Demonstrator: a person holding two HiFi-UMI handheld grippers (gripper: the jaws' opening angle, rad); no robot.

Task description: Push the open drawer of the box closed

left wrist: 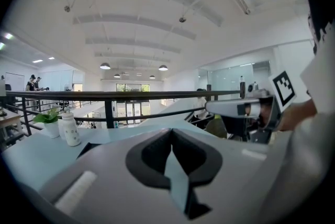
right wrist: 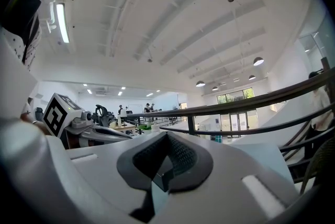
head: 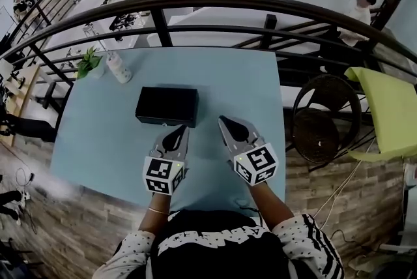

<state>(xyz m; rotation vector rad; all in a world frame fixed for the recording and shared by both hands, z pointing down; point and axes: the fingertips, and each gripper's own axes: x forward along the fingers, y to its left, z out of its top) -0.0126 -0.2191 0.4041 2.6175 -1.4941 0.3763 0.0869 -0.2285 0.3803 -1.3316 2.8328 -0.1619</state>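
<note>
A black box [head: 167,105] lies on the light blue table [head: 234,82], its front face turned toward me; I cannot tell whether a drawer sticks out. My left gripper [head: 180,131] hovers just in front of the box's right half, jaws shut and empty. My right gripper [head: 223,120] is to the right of the box, apart from it, also shut on nothing. In the left gripper view the left gripper [left wrist: 171,133] has its pads together, and a dark corner of the box [left wrist: 86,148] shows at the left. The right gripper view shows the right gripper [right wrist: 167,136] closed, pointing over the table.
A small potted plant [head: 89,64] and a white bottle [head: 119,68] stand at the table's far left corner. A black metal railing [head: 195,7] runs behind the table. A round dark wicker chair [head: 324,118] stands right of the table beside a yellow-green seat [head: 384,108].
</note>
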